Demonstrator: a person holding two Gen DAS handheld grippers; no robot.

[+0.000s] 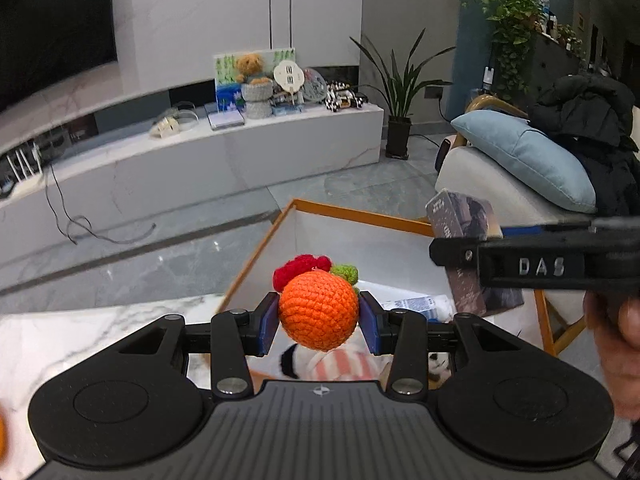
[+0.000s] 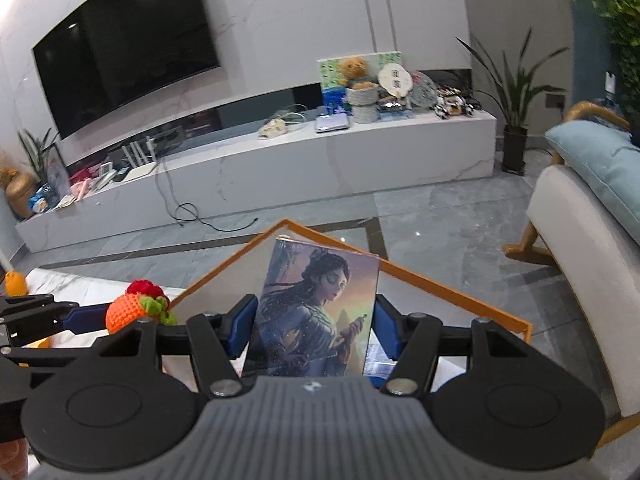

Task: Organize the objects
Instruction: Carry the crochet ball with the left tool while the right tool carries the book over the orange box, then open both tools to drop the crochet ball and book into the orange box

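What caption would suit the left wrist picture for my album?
Left claw grips a crocheted orange above an orange-rimmed storage box, while the right claw holds a book alongside.

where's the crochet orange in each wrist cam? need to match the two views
Left wrist: the crochet orange sits at centre frame, clamped between the left tongs.
Right wrist: the same orange appears at lower left, held out on the left tongs, beside the book in the right tongs.
Shared landmark: the orange-rimmed bin below both, and the teddy bear on the TV bench.
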